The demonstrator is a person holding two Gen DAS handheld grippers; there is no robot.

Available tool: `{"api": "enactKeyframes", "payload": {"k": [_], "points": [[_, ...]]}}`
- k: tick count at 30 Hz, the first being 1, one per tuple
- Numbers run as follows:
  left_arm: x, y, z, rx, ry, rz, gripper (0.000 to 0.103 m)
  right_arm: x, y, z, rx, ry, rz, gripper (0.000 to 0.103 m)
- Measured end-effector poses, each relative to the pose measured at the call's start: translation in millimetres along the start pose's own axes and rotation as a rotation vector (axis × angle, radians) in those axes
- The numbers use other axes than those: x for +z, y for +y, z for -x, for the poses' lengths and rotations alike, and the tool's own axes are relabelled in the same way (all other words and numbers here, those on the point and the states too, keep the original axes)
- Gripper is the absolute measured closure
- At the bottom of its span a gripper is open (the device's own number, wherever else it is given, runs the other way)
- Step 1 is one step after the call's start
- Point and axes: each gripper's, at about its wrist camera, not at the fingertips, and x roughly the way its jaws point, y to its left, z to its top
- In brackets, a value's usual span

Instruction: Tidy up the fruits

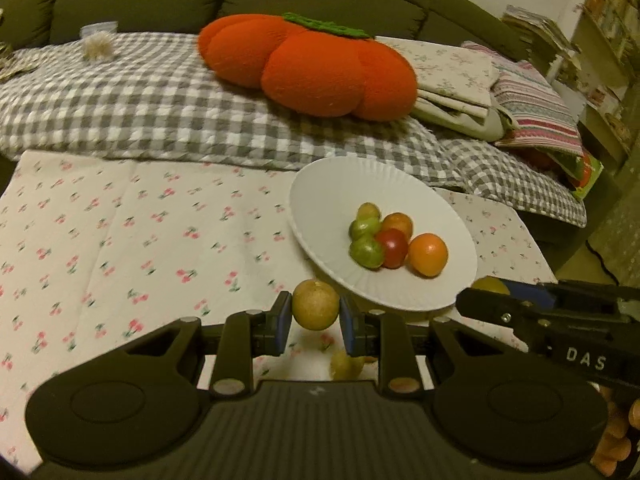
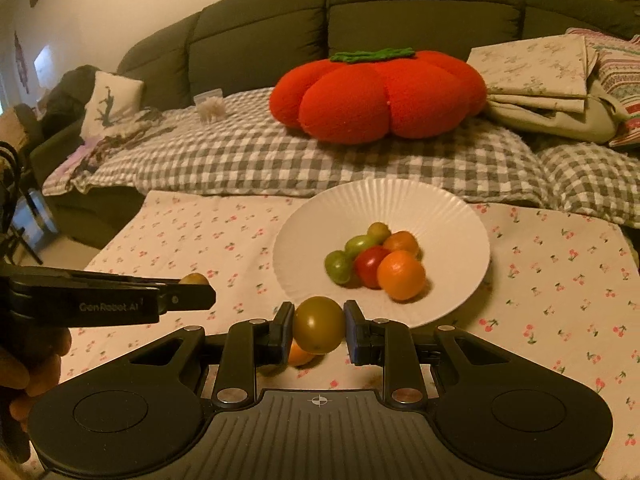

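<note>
My left gripper [image 1: 316,320] is shut on a tan round fruit [image 1: 315,305], held just above the cherry-print cloth in front of the white plate [image 1: 332,196]. My right gripper [image 2: 318,328] is shut on an olive-green round fruit [image 2: 319,325] near the plate's [image 2: 452,216] front rim. On the plate lie several fruits: green ones [image 2: 338,266], a red one [image 2: 370,266] and an orange one [image 2: 401,275]. An orange fruit [image 2: 299,354] lies on the cloth under my right gripper. A yellowish fruit [image 1: 346,365] lies under my left gripper. Each gripper shows in the other's view, left [image 2: 192,288] and right [image 1: 480,296].
The table [image 1: 100,240] wears a white cloth with cherries. Behind it a dark green sofa [image 2: 400,12] carries a grey checked blanket [image 1: 140,108], a large orange pumpkin cushion [image 1: 312,64] and folded linens [image 2: 540,76]. A person's fingers [image 2: 28,368] hold the left gripper.
</note>
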Motion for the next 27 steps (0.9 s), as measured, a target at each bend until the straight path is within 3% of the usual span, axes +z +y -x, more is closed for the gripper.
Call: {"api": "enactKeyframes", "payload": {"k": [9, 20, 27], "points": [[16.5, -24.3, -38.0, -0.031, -0.023, -0.081, 0.079, 11.1, -22.6, -10.4, -0.052, -0.026, -0.017, 0.078], [31.1, -16.0, -73.5, -0.002, -0.021, -0.092, 0.079, 17.1, -62.3, -35.2, -0.139, -0.022, -0.081, 0.078], [33.3, -17.1, -87.2, -0.001, -0.024, -0.119, 0.079, 21.5, -76.0, -47.7, -0.141, -0.021, -0.109, 0.078]]}}
